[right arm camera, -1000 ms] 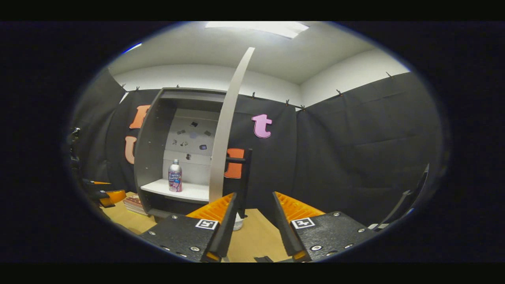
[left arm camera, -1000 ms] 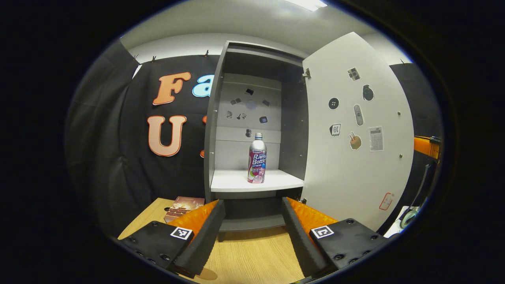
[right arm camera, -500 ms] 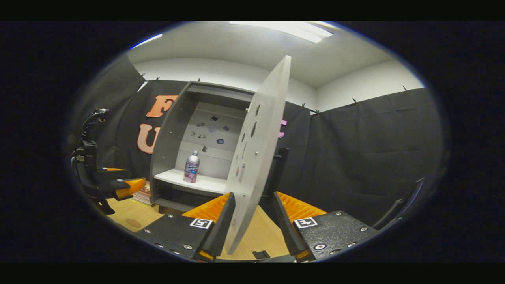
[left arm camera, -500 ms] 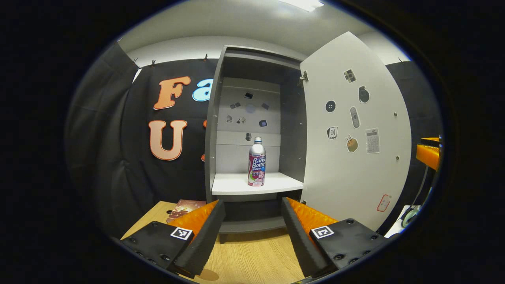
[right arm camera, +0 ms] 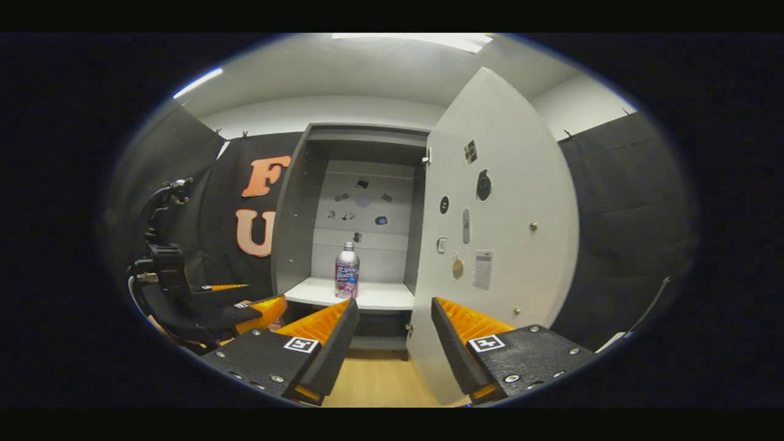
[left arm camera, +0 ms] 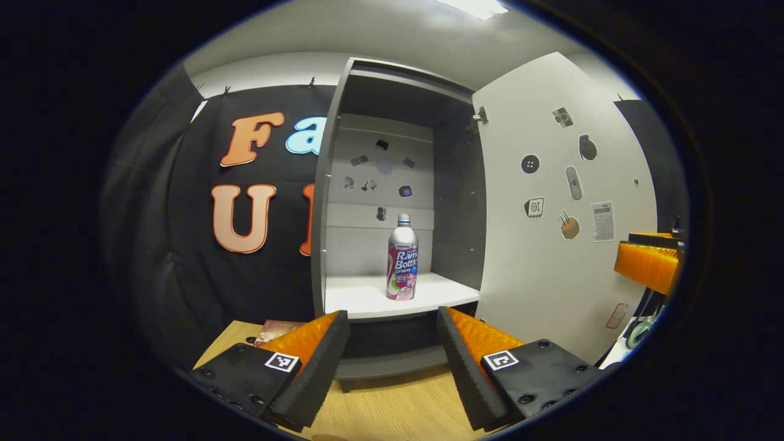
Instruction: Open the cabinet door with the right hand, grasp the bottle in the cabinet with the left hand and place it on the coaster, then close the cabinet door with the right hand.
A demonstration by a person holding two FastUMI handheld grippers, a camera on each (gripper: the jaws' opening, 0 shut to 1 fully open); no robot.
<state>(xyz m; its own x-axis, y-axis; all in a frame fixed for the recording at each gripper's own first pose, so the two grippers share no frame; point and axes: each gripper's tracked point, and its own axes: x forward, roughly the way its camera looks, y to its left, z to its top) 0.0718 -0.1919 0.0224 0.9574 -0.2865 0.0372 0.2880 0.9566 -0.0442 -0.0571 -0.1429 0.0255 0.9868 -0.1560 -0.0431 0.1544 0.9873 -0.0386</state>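
Left gripper (left arm camera: 392, 334): fingers spread, empty, facing the open cabinet (left arm camera: 392, 184). Right gripper (right arm camera: 389, 324): spread, empty, clear of the door (right arm camera: 496, 245), which stands swung wide. Bottle (left arm camera: 402, 257): upright on the white shelf (left arm camera: 367, 294). Step in hand: reaching for the bottle. Next move, judged: advance left gripper, straddle the bottle body, then close.

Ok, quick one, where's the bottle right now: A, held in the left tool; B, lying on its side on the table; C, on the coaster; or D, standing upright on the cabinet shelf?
D: the bottle stands upright on the cabinet shelf, beyond the open left tool.
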